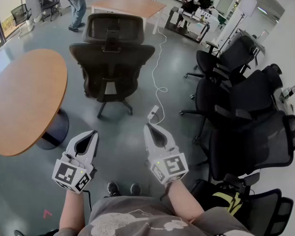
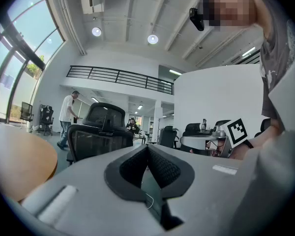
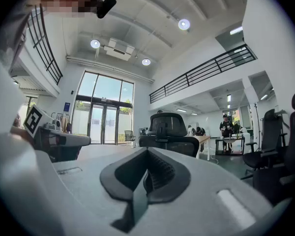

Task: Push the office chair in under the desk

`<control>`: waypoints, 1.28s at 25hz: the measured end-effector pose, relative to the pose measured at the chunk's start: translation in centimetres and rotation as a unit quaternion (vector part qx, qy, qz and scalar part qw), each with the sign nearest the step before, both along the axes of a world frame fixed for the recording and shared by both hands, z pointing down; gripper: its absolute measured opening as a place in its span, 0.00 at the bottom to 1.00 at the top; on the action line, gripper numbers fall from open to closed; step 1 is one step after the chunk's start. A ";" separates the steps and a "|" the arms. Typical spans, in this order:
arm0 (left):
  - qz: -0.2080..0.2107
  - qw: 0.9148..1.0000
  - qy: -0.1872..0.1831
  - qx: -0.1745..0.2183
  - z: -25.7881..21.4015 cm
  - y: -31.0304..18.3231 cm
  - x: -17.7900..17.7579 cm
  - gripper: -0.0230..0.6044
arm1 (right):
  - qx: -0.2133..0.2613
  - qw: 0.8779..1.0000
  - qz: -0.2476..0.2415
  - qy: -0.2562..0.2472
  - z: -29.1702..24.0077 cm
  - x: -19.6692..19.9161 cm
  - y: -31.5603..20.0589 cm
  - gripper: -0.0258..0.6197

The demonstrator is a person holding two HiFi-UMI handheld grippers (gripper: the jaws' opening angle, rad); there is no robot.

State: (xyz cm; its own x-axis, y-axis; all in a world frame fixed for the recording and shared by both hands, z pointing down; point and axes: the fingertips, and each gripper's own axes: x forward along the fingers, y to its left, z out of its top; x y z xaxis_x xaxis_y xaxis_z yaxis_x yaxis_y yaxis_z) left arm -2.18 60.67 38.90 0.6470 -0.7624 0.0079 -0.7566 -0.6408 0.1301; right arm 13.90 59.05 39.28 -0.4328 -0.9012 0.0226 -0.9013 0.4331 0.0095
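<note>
The black mesh office chair with a headrest (image 1: 110, 58) looks heavy, but it should roll on its wheels with a steady push. Its stiff back, near the top, seems the best place to press. It stands ahead of the left claw (image 1: 91, 135) and the right claw (image 1: 150, 129), well apart from both, back turned to them. Both claws are pressed together, holding nothing. The round brown wooden desk (image 1: 24, 100) lies left of the left claw

text: none legible | brands, numbers, signs: none legible | square markers (image 1: 67, 173): coded patterns only, no letters
</note>
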 end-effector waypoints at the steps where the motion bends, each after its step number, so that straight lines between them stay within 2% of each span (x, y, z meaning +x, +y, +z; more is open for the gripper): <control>1: 0.000 1.000 0.000 0.000 0.0 0.0 -0.1 0.06 | -0.001 1.000 0.002 0.001 0.1 -0.1 0.0 0.03; 17: 0.010 1.000 -0.006 -0.005 0.6 0.3 -1.0 0.06 | -0.009 0.999 0.023 -0.026 1.0 0.0 0.3 0.03; 25: 0.018 1.000 -0.002 -0.001 1.1 -0.4 -2.6 0.06 | -0.007 0.999 0.028 -0.024 0.9 -1.5 -0.3 0.03; 32: 0.024 0.999 -0.022 0.008 0.4 -2.7 -3.8 0.06 | -0.001 0.999 0.040 -0.019 0.7 -3.1 -1.7 0.03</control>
